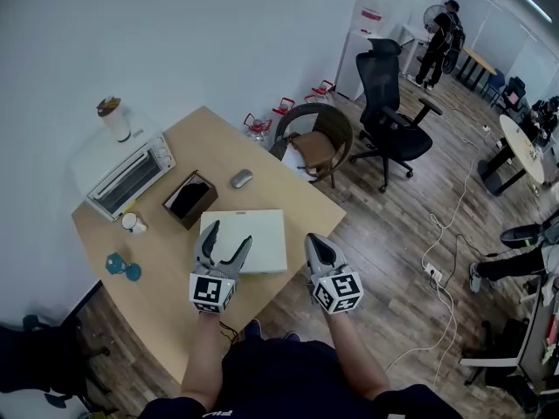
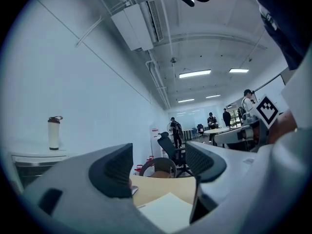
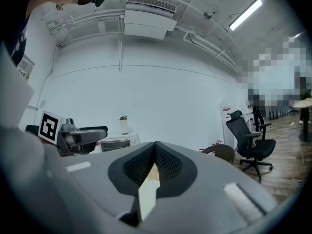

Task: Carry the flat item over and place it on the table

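The flat item (image 1: 258,238) is a pale, white slab lying on the wooden table (image 1: 166,260) near its front right corner. My left gripper (image 1: 227,238) hangs over the slab's left part with its jaws apart and nothing between them. In the left gripper view the slab (image 2: 168,211) shows low down past the open left gripper (image 2: 158,167). My right gripper (image 1: 318,248) sits just off the slab's right edge, past the table edge. Its pads meet tip to tip in the right gripper view (image 3: 156,152), gripping nothing.
On the table's far side stand a white toaster oven (image 1: 131,175) with a bottle (image 1: 113,119) behind it, a brown box (image 1: 189,199), a grey mouse (image 1: 241,178), a small cup (image 1: 134,223) and a blue object (image 1: 123,267). A round chair (image 1: 314,142) and a black office chair (image 1: 393,112) stand beyond.
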Demonstrator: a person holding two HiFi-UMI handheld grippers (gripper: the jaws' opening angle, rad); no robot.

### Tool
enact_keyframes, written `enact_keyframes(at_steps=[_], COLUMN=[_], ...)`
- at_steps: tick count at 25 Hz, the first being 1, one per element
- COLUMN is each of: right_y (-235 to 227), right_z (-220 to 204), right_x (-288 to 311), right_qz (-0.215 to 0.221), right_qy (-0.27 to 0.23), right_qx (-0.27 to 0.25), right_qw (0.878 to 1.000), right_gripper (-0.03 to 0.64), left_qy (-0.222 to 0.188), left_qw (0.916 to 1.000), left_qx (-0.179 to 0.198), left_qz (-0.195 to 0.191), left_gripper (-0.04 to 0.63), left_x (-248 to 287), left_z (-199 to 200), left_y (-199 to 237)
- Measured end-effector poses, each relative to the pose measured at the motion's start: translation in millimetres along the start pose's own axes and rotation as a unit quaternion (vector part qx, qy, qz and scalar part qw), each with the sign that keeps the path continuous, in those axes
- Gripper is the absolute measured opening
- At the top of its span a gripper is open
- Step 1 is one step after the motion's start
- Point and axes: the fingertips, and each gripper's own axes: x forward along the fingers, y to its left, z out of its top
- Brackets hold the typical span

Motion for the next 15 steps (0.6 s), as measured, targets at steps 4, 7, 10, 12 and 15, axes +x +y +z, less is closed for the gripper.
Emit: enact_keyframes(at_steps=[4,7,10,12,15], right_y=[5,9,13,14,17], right_z=[-1,-1,1,4,5], right_x=[3,5,7,7,8], right_qz=[0.005,0.010,0.013,0.016,0.020], right_qy=[0.000,0.000,-0.004,-0.011,-0.010], right_qx=[0.003,0.002,0.000,-0.001,-0.004], right_qw=[1.000,1.000,1.000,1.000,1.000], right_gripper=[0.012,0.012,0.012,0.012,0.012], left_qy=[-0.010,-0.016,-0.012,-0.011,-0.007], left_qw=[0.9995,0.9985,0.9982,0.9982,0.9982], left_qx=[0.017,-0.005,0.001,0.003,-0.003], left_qz=[0.027,0.051,0.059,0.059,0.060], left_gripper=[0.186,0.062,-0.003,-0.003,-0.002], left_x=[-8,-12,-14,-16,-17], left_z=[4,5,4,2,0], left_y=[5,15,18,19,21])
